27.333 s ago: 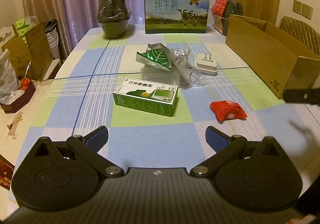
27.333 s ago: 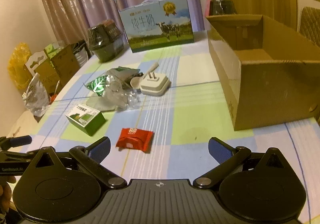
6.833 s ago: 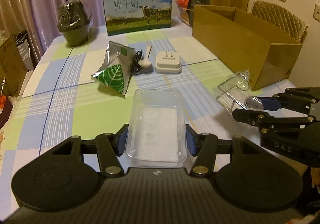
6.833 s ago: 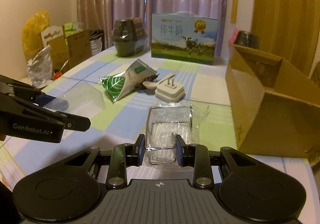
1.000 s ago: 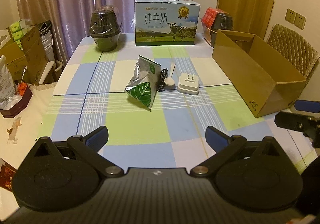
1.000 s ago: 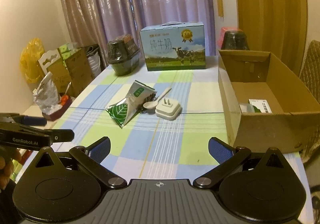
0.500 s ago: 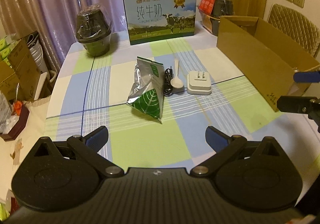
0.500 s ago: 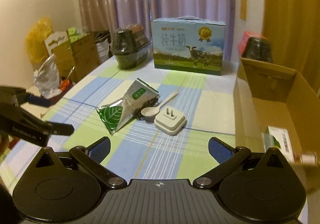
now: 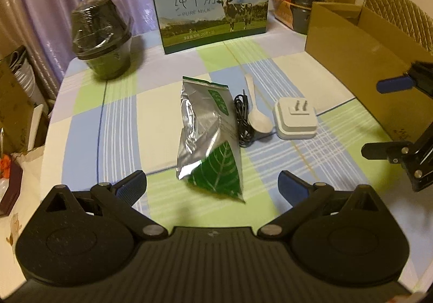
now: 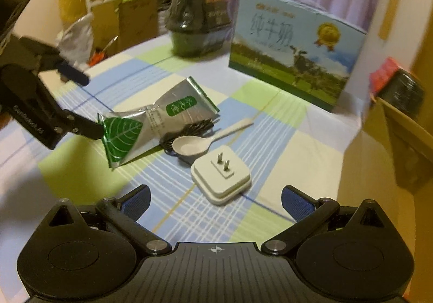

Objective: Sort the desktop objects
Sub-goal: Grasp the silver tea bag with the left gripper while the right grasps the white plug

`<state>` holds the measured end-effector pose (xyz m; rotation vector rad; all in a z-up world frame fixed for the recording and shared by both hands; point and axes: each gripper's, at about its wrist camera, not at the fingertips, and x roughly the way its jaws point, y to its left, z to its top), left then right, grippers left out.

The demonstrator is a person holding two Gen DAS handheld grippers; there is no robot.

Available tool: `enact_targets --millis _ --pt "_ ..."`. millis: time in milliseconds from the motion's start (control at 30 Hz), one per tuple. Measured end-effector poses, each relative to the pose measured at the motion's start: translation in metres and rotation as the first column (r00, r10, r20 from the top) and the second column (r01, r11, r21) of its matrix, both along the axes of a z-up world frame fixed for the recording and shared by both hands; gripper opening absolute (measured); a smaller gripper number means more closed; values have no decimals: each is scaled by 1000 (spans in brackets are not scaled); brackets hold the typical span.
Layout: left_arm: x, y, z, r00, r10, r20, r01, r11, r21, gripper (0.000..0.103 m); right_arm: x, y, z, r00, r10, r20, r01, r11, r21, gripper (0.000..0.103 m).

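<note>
Four items left on the table, both your grippers empty.

Your left gripper is spread wide, the foil pouch just ahead between its fingers; your right gripper is equally wide, the white plug just ahead. The spoon and black cable lie between them; the cardboard box, right of both, probably takes all four.

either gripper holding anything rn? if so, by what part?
Nothing held. Left gripper and right gripper are both open and empty, above the table near the foil tea pouch and white plug adapter.
</note>
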<state>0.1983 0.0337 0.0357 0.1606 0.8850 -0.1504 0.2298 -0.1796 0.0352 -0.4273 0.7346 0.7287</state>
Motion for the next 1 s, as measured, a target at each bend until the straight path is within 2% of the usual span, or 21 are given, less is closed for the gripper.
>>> enact_targets --millis 233,500,733,800,933,1000 --pt "50 0 -18 997 -69 -34 71 995 63 101 29 26 -15 990 142 -21 -144 984 -108 101" --pt "89 5 -36 989 -122 -89 124 992 18 100 61 44 -33 983 180 -47 -185 967 -177 100" --pt "114 13 -58 973 -138 -184 132 990 -43 95 73 55 -52 968 223 -119 -246 939 -239 99" --pt "119 14 -63 970 -137 -202 130 990 -50 94 75 57 -56 967 225 -119 -249 932 -264 92" --pt "120 16 -69 966 -130 -222 116 991 -71 88 81 59 -62 965 227 -133 -254 932 -257 83" --pt "121 17 -71 965 -120 -233 100 990 -97 83 83 61 -64 965 222 -142 -251 936 -245 68"
